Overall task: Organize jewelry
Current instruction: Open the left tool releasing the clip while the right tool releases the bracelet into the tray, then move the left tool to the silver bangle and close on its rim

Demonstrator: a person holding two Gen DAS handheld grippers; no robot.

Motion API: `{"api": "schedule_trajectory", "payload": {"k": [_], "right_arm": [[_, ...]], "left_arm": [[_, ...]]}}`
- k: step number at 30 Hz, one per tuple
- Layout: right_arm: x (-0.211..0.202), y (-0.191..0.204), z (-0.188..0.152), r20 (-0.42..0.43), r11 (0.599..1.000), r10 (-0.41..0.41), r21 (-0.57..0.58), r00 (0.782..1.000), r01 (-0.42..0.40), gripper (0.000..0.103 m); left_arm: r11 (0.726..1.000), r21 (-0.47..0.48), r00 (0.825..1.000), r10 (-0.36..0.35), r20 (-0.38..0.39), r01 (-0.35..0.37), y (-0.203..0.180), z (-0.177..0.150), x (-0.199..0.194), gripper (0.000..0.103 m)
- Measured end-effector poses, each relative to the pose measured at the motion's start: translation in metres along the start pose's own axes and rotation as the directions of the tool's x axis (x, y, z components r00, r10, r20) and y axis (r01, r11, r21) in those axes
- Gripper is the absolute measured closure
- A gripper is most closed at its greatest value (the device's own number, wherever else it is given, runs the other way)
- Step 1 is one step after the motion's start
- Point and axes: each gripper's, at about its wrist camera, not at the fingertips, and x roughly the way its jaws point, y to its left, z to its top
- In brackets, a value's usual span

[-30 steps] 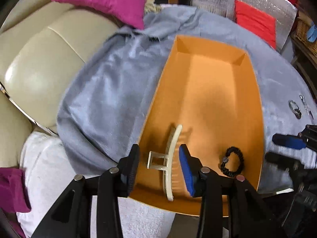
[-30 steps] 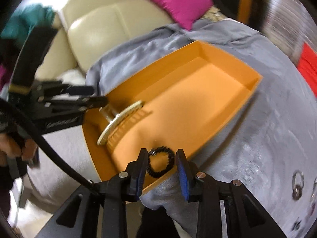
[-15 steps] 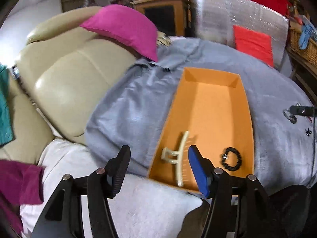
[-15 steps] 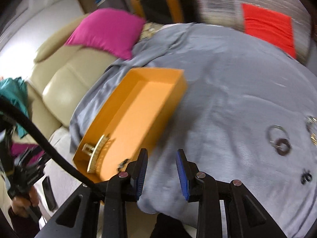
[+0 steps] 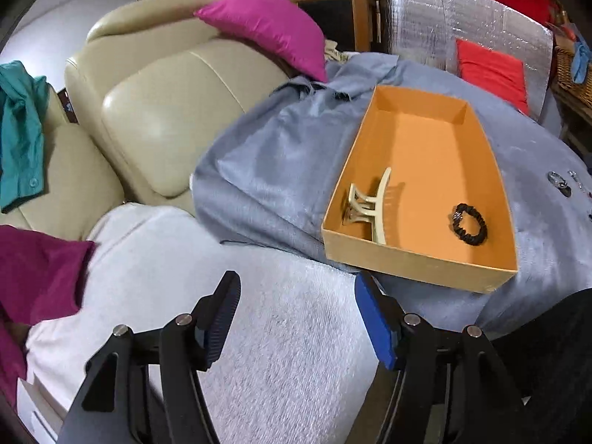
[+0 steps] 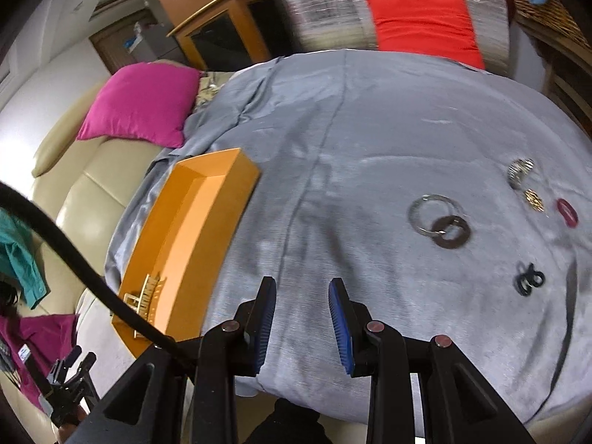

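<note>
Hair clip point(image 5: 373, 203) now lies free at the box's point(image 5: 418, 264) near left corner; we note the left gripper point(image 5: 296, 318) has drawn back, jaws just opened, empty. Right gripper point(image 6: 302, 318), narrowly parted and empty, moved over the cloth point(image 6: 370, 129).

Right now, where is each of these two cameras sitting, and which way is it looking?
Left wrist: rides on the left gripper, looking down past its open, empty jaws at the orange box holding a cream hair claw and black scrunchie.
Right wrist: rides on the right gripper, jaws parted and empty, facing loose rings on the grey cloth; the left gripper shows at lower left.
Shared: box, claw, cloth, pink cushion.
</note>
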Motion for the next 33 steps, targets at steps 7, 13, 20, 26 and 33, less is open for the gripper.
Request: {"api": "schedule_trajectory", "payload": {"k": [7,13,20,26,33], "right_arm": [[-0.023,-0.042,-0.005,0.041,0.997,-0.032,0.079,0.999,0.028,0.07],[-0.051,-0.099,-0.009,0.091,0.981,-0.077,0.187,0.993,0.059,0.07],[-0.081,-0.175,-0.017,0.14,0.941,-0.136,0.327,0.981,0.084,0.07],[-0.084,-0.224,-0.023,0.154,0.903,-0.17,0.419,0.973,0.091,0.07],[-0.078,-0.264,-0.037,0.171,0.867,-0.164,0.496,0.972,0.059,0.07]], "left_arm": [[0.996,0.088,0.999,-0.022,0.032,0.019,-0.032,0.027,0.023,0.038],[0.994,0.112,0.998,-0.018,0.057,0.012,-0.044,0.045,0.026,0.038],[0.99,0.063,0.989,0.122,0.085,-0.127,-0.001,0.015,-0.007,0.038],[0.981,0.121,0.986,0.16,-0.044,-0.154,0.006,-0.015,0.016,0.038],[0.99,0.1,0.991,0.104,-0.088,-0.095,-0.031,0.012,0.057,0.038]]}}
